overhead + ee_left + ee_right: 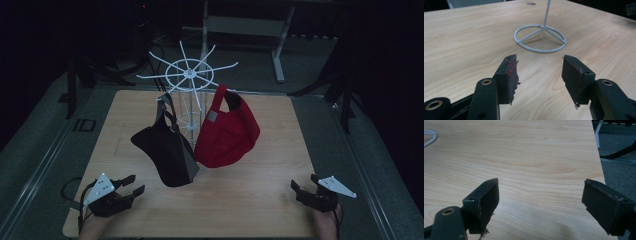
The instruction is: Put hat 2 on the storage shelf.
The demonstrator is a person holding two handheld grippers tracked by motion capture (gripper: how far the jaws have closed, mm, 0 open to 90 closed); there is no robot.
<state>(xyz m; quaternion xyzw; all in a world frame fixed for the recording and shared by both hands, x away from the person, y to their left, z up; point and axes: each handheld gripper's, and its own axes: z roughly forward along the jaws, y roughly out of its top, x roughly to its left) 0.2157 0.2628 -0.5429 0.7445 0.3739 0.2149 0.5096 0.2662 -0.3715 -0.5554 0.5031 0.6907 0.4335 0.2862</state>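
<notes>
Both claws (134, 185) (301, 187) low, open, empty.

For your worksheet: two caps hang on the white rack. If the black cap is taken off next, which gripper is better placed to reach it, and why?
Probably the left gripper. The black cap hangs on the rack's left side, nearer it, and its jaws are open and empty. The right gripper sits nearer the red cap.

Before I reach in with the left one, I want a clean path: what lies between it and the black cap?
Bare wooden table: in the high view, nothing lies between the left hand-held gripper and the black cap hanging from the white rack.
</notes>
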